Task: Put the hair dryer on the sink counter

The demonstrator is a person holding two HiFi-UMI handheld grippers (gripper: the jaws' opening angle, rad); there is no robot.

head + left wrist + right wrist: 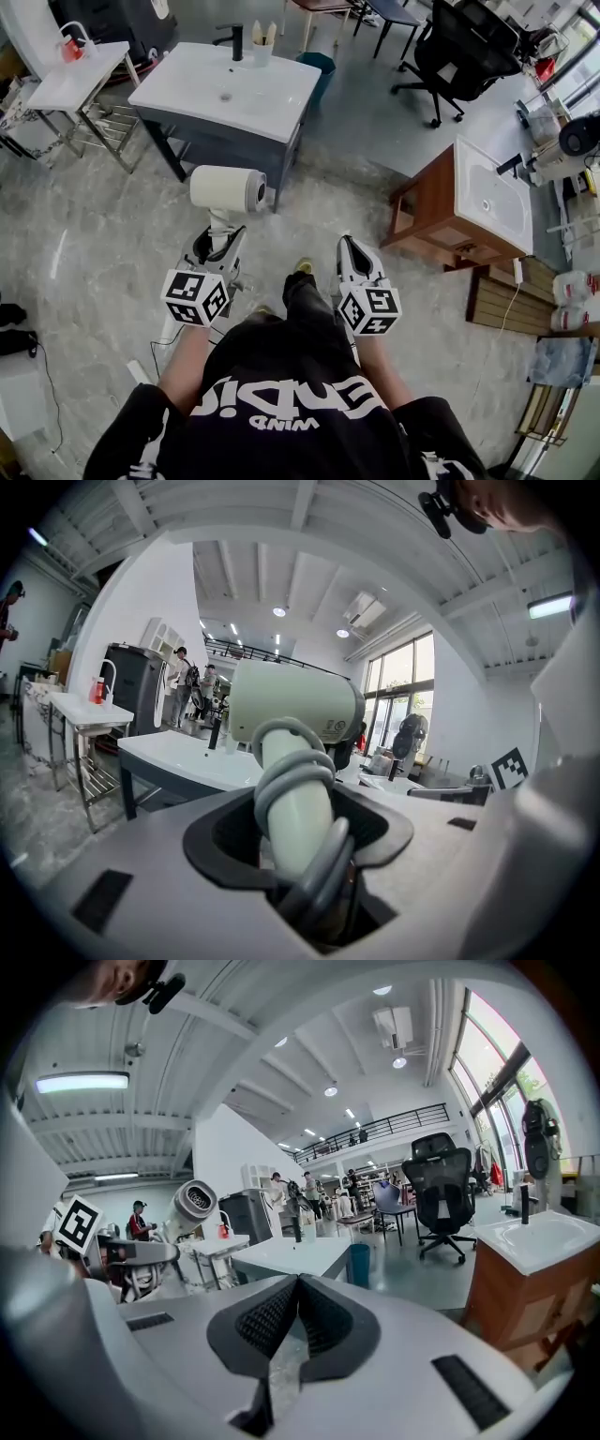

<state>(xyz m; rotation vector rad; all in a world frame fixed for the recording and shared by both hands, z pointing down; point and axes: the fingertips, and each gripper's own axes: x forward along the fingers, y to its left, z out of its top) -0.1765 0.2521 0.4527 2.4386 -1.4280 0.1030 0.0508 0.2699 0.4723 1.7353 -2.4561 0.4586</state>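
Clamping the hair dryer [228, 187] by its cord-wound handle, the left claw [217, 246] is holding it upright, barrel clear above the jaws, ready for the sink counter [272, 94] ahead — the right claw [354, 255] is idling, pinched together, empty.

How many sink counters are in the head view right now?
2: a white sink counter on a dark grey cabinet straight ahead, and a white sink on a brown wooden cabinet to the right. The white metal-legged stand at left may be a third.

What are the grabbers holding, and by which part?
The left gripper holds the hair dryer by its handle; the right gripper is shut and empty.
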